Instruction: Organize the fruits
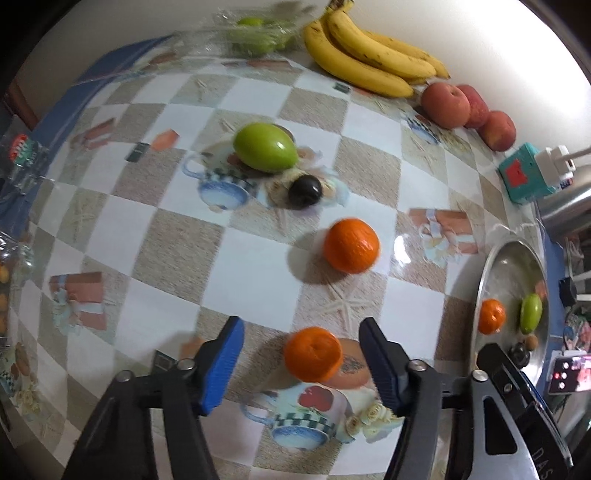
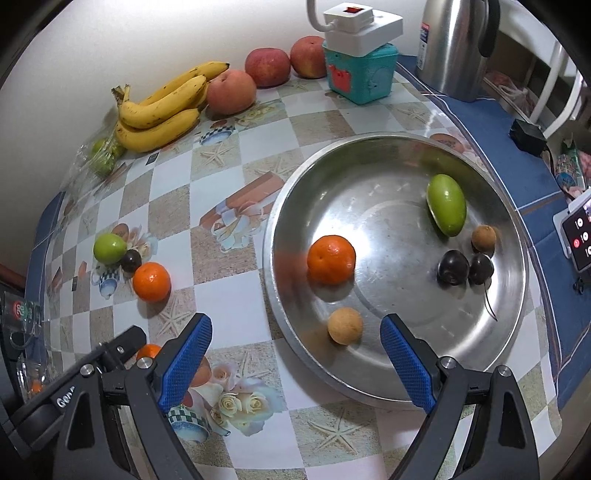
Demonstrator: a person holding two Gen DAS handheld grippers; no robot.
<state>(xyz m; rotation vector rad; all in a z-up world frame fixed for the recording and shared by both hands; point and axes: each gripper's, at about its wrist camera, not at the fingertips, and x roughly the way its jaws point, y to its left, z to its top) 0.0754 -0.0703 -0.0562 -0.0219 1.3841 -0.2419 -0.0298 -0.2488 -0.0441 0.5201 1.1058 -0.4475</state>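
My left gripper [image 1: 303, 325] points down at the checked tablecloth, its blue pads on either side of an orange [image 1: 313, 354]. A gap shows on both sides of the fruit, so it is open. Farther off lie a second orange [image 1: 351, 245], a dark cherry [image 1: 304, 192] and a green fruit [image 1: 265, 152]. My right gripper [image 2: 295, 319] stands open over the near rim of the steel bowl [image 2: 280, 206]. The bowl holds an orange [image 2: 331, 259], a green fruit [image 2: 446, 209], two dark cherries [image 2: 452, 272] and two small tan fruits [image 2: 345, 325].
Bananas [image 2: 159, 107] and red apples [image 2: 231, 92] lie along the back wall, beside a bag of green fruit [image 2: 103, 155]. A teal box [image 2: 360, 75] carries a white power strip [image 2: 364, 26], with a steel kettle [image 2: 454, 44] to its right. A phone [image 2: 578, 236] sits at the right edge.
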